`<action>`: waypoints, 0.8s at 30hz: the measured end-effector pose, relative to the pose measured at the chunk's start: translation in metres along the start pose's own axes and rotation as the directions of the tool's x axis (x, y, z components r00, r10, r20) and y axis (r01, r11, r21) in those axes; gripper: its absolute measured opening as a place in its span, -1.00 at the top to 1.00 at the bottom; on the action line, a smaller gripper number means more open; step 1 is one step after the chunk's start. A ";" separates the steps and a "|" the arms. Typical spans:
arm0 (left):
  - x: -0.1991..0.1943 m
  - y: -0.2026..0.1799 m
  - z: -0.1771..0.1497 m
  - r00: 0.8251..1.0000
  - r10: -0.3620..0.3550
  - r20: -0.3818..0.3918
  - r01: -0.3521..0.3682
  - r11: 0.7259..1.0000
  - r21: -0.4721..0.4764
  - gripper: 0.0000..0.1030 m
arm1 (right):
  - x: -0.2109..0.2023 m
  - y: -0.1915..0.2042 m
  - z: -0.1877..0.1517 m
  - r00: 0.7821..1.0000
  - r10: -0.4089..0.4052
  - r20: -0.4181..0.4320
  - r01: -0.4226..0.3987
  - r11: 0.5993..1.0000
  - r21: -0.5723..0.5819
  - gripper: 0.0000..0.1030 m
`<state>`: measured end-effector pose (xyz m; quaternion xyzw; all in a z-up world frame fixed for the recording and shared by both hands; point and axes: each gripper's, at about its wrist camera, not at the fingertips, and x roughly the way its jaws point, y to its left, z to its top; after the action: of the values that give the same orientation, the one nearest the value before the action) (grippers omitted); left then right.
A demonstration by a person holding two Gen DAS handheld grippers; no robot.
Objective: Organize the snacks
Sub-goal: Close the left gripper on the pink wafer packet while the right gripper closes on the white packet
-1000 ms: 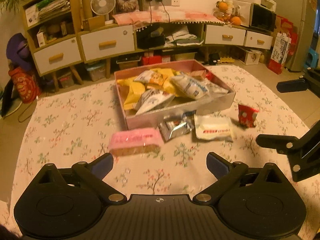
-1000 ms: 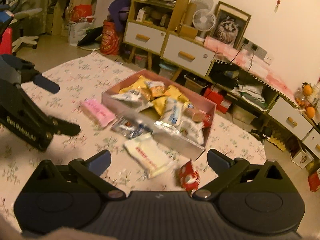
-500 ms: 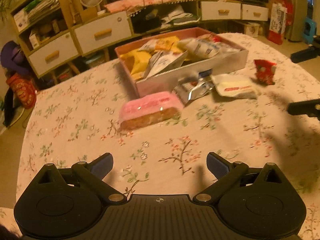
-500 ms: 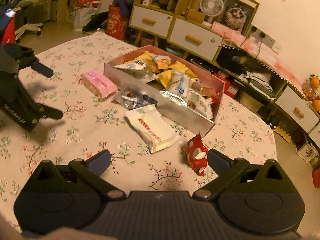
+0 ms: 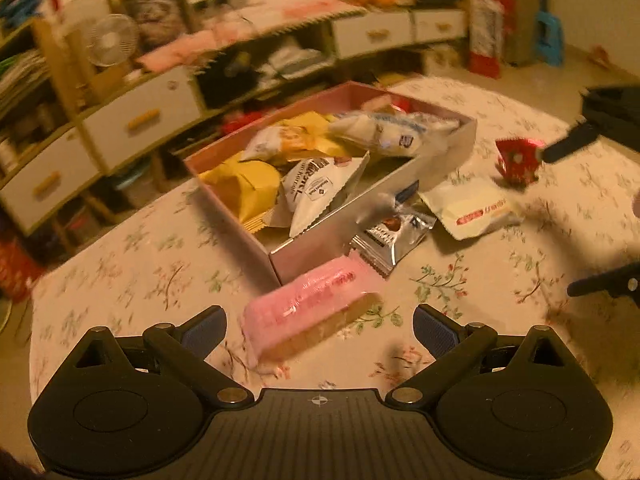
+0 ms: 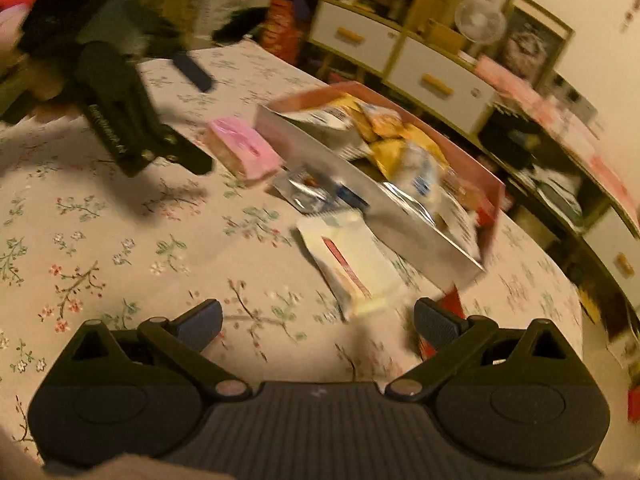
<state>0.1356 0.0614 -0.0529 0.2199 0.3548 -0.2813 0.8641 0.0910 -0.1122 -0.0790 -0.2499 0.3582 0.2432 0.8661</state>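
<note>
Through my left wrist camera, my left gripper [image 5: 320, 330] hangs over the flowered counter [image 5: 120, 280] with its fingers [image 5: 202, 330] spread wide and holding nothing. The pink snack bar [image 5: 310, 314] lies on the cloth between the fingertips, tilted, touching neither. Just beyond it stands the pink box [image 5: 320, 240], heaped with yellow and white packets. A silver packet [image 5: 394, 234] leans against the box's near wall, a white packet [image 5: 472, 210] lies beside it, and a small red packet [image 5: 518, 160] sits farther right.

Through my right wrist camera, my right gripper [image 6: 318, 322] is also wide open and empty. The white packet [image 6: 352, 268] lies just ahead, between the fingertips. The red packet [image 6: 454, 304] peeks out behind my right finger [image 6: 438, 326]. The image is blurred.
</note>
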 end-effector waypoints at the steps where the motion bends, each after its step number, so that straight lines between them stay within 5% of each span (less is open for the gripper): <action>1: 0.004 0.003 0.002 1.000 -0.014 -0.014 0.014 1.000 0.017 -0.95 | 0.004 -0.002 0.004 1.000 0.009 0.003 -0.009 1.000 0.000 -0.95; 9: 0.035 0.015 0.014 0.987 -0.140 -0.076 0.145 0.987 0.063 -0.95 | 0.034 -0.029 0.028 0.996 0.083 0.015 -0.083 0.996 0.017 -0.93; 17: 0.055 0.013 0.015 0.964 -0.219 -0.153 0.229 0.972 0.049 -0.91 | 0.065 -0.047 0.027 0.988 0.133 -0.080 -0.134 0.991 -0.007 -0.87; 24: 0.042 0.001 0.006 0.962 -0.221 -0.161 0.222 0.975 -0.015 -0.84 | 0.061 -0.052 0.023 0.971 0.225 -0.084 -0.217 0.972 0.096 -0.43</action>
<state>0.1638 0.0447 -0.0805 0.2024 0.4457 -0.3579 0.7952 0.1721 -0.1223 -0.0969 -0.1820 0.4344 0.3103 0.8258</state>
